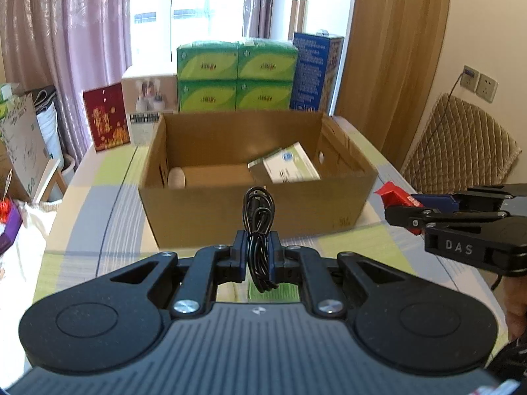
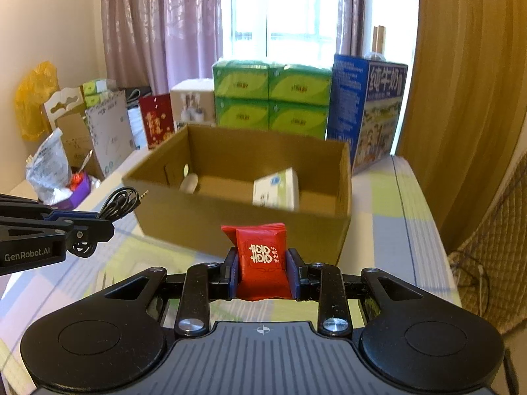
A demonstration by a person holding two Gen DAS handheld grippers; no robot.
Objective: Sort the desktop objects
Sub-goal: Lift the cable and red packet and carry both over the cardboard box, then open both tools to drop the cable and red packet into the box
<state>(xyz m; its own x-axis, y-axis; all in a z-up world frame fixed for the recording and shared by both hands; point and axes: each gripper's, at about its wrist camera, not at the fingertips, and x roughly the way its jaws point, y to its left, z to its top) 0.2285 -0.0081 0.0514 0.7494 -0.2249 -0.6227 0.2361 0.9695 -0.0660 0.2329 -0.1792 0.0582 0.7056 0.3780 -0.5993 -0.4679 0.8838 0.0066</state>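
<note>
While I hold both grippers level in front of the cardboard box, each one has something in it. My left gripper has its fingers clamped on a coiled black cable, which stands upright between the blue pads with its loops rising above them; in the right wrist view the same cable sticks out past the left gripper, its small jack plug pointing toward the box. My right gripper has its fingers closed on a red packet with white characters printed on the front, held upright and facing the camera. From the left wrist view that packet shows as a red corner at the tip of the right gripper, just beside the box's right front corner.

The box sits open on the worktop, which is covered with a pale checked cloth. Inside it lie a white and green carton, tilted against the right side, and a small pale rounded object near the left wall. Behind the box stand stacked green tissue packs and a tall blue carton.
</note>
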